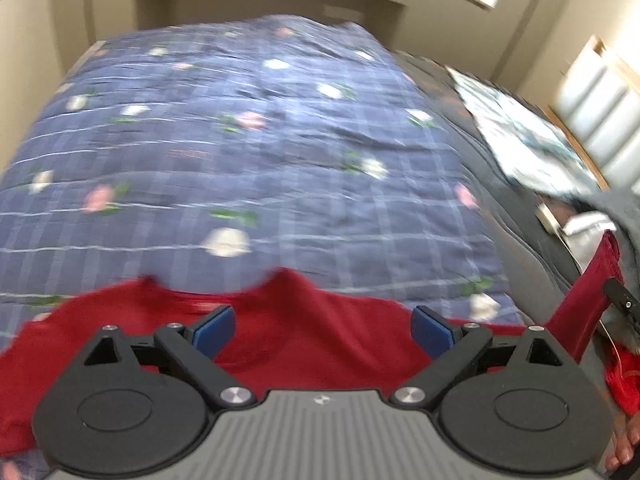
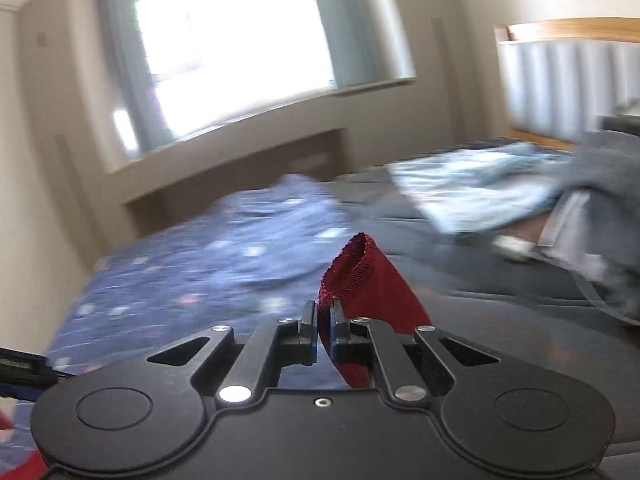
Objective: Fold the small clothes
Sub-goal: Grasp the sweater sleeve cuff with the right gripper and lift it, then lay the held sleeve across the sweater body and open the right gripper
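The left gripper (image 1: 323, 326) has its jaws wide apart, nothing between them. The red garment (image 1: 288, 320) lies spread directly under and in front of it, on the blue floral quilt (image 1: 248, 152), which runs far ahead of the gripper. To the right of it, one part of the garment goes up in a tight strip to the right gripper (image 1: 622, 304).

In the right wrist view the right gripper (image 2: 324, 320) is clamped on a hemmed edge of the red cloth; the hem sticks up just ahead of the fingertips. Ahead and to the right lies light blue fabric (image 2: 472, 188), and a grey cloth (image 2: 608, 184) farther right.

Probably the step is to carry this edge over for a fold. To do it well: left gripper should press or pinch the flat part nearby, so the garment does not slide, then right moves slowly, w/ the edge kept straight.

Pictures are blurred; no brand, label or writing can be read.
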A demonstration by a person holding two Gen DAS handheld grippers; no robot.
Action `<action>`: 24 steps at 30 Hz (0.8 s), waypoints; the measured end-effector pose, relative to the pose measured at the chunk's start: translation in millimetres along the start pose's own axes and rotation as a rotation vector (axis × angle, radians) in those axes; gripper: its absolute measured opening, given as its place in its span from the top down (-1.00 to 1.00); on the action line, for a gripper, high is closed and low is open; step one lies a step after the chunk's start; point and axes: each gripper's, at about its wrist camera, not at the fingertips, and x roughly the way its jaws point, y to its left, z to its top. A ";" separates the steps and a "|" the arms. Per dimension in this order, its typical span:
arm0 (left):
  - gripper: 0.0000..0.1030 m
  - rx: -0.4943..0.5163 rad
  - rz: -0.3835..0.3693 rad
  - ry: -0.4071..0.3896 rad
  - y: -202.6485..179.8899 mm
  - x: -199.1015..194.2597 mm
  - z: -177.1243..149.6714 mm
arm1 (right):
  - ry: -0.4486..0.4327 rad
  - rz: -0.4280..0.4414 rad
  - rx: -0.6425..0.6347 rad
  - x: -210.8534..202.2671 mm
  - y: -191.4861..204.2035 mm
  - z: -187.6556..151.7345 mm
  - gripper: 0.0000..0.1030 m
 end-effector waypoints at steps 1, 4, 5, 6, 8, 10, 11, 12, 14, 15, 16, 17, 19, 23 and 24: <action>-0.89 -0.019 0.009 -0.007 15.2 -6.3 -0.2 | 0.012 0.037 -0.010 4.7 19.6 -2.3 0.90; -0.89 -0.084 0.022 -0.025 61.2 -23.2 -2.4 | 0.054 0.117 -0.026 16.3 66.5 -15.0 0.90; -0.90 -0.111 0.029 -0.027 78.0 -28.7 -3.3 | 0.071 0.139 -0.031 19.8 80.4 -21.1 0.90; -0.91 -0.129 0.035 -0.030 91.4 -31.6 -6.3 | 0.091 0.162 -0.041 24.9 96.3 -29.6 0.90; -0.91 -0.172 0.056 -0.031 120.8 -37.6 -11.6 | 0.129 0.196 -0.061 31.5 123.7 -49.6 0.90; -0.91 -0.205 0.074 -0.026 147.2 -38.7 -19.5 | 0.171 0.228 -0.076 34.8 150.2 -76.3 0.90; -0.91 -0.218 0.078 -0.021 159.6 -38.9 -24.1 | 0.193 0.241 -0.088 37.3 163.4 -91.9 0.90; -0.91 -0.233 0.080 -0.016 172.1 -38.3 -28.7 | 0.212 0.249 -0.094 39.1 173.4 -104.6 0.90; -0.91 -0.260 0.076 -0.005 193.0 -34.7 -38.9 | 0.271 0.262 -0.090 43.6 190.8 -132.4 0.90; -0.91 -0.276 0.070 0.003 201.7 -30.6 -44.8 | 0.290 0.265 -0.094 47.3 196.7 -142.8 0.90; -0.91 -0.299 0.059 0.018 210.7 -25.6 -49.8 | 0.306 0.266 -0.106 50.2 203.6 -152.5 0.90; -0.91 -0.320 0.049 0.030 217.2 -20.7 -54.9 | 0.318 0.265 -0.117 52.5 210.1 -161.7 0.90; -0.91 -0.360 0.027 0.053 226.2 -10.8 -64.5 | 0.338 0.264 -0.132 52.9 216.3 -173.1 0.90; -0.91 -0.381 -0.007 0.084 228.3 5.7 -75.3 | 0.345 0.292 -0.157 47.8 230.7 -179.7 0.90; -0.91 -0.379 -0.010 0.088 226.6 8.8 -75.2 | 0.343 0.306 -0.174 47.7 235.2 -178.7 0.90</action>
